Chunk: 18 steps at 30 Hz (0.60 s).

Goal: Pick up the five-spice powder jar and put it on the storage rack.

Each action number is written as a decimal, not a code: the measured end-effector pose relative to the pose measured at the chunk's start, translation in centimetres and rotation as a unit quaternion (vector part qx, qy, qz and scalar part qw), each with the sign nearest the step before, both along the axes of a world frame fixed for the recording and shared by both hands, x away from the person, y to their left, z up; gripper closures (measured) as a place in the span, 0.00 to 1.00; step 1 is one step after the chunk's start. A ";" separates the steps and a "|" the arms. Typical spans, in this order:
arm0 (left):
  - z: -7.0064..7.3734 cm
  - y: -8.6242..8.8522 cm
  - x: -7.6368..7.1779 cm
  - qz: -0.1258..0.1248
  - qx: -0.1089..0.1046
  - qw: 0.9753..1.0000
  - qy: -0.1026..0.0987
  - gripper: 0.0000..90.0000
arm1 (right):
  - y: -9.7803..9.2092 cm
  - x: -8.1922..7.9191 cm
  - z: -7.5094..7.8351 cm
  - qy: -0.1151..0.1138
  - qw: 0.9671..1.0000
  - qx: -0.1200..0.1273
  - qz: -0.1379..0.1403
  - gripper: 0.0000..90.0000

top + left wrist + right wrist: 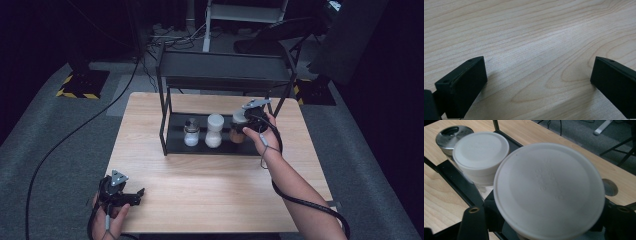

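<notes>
1. Nearest the person, the left gripper (pixel 131 196) rests at the front-left corner of the wooden table (pixel 210 195). In the left gripper view its jaws stand wide apart over bare wood grain, holding nothing.

2. Farther in, the right gripper (pixel 246 126) reaches into the lower shelf of the black rack (pixel 163 115). Its jaws sit on either side of the brown-filled jar (pixel 237 134), just under the wide white lid (pixel 549 187). They appear clamped on the body, though the lid hides the contact itself.

3. The jar stands at the right end of a row of three on the rack's bottom tray, still on or just above it. Beside it is the white-lidded jar (pixel 214 131), then a small shaker with a metal cap (pixel 191 133) at the left.

4. Handling, as a judgement: the jar looks like clear glass or hard plastic, stiff and smooth, so it may slip under a light squeeze. Filled with spice, it should be moderately light. The body just below the lid is the sound place to hold; the lid's overhang would catch a slide.

5. The neighbour stands very close, and the upper shelf (pixel 225 65) hangs overhead, so I would draw the jar straight out toward the person.

6. Beyond the table lie grey carpet (pixel 50 130), trailing cables, hazard-striped stand bases (pixel 80 93) and a dark backdrop.
</notes>
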<state>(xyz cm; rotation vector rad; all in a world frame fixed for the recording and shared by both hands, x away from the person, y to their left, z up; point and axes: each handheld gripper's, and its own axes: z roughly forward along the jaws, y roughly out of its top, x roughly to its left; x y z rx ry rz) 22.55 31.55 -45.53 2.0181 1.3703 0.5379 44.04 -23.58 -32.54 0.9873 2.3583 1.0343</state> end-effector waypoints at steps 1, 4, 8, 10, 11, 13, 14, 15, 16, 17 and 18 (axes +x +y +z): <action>0.0 0.0 0.0 0.000 0.000 1.000 0.000 0.00 | 0.0 0.1 -0.1 0.002 1.000 0.001 0.000 0.38; 0.0 0.0 0.0 0.000 0.000 1.000 0.000 0.00 | 0.2 0.3 -0.6 0.007 1.000 0.006 0.001 0.38; 0.0 0.0 0.0 0.000 0.000 1.000 0.000 0.00 | 0.6 0.4 -1.2 0.008 1.000 0.000 0.003 0.38; 0.0 0.0 0.0 0.000 0.000 1.000 0.000 0.00 | 0.7 0.5 -1.5 0.008 1.000 0.001 0.002 0.38; 0.0 0.0 0.0 0.000 0.000 1.000 0.000 0.00 | 0.7 0.5 -1.6 0.009 1.000 0.002 0.001 0.38; 0.0 0.0 0.0 0.000 0.000 1.000 0.000 0.00 | 0.7 0.6 -1.8 0.011 1.000 0.003 0.001 0.38; 0.0 0.0 0.0 0.000 0.000 1.000 0.000 0.00 | 0.8 0.6 -2.0 0.012 1.000 0.004 0.000 0.38; 0.0 0.0 0.0 0.000 0.000 1.000 0.000 0.00 | 0.8 0.7 -2.0 0.012 1.000 0.004 0.000 0.38; 0.0 0.0 0.0 0.000 0.000 1.000 0.000 0.00 | 0.8 0.7 -2.1 0.013 1.000 0.005 -0.001 0.38; 0.0 0.0 0.0 0.000 0.000 1.000 0.000 0.00 | 0.8 0.7 -2.2 0.014 1.000 0.005 -0.002 0.38; 0.0 0.0 0.0 0.000 0.000 1.000 0.000 0.00 | 0.8 0.7 -2.3 0.013 1.000 0.005 -0.002 0.38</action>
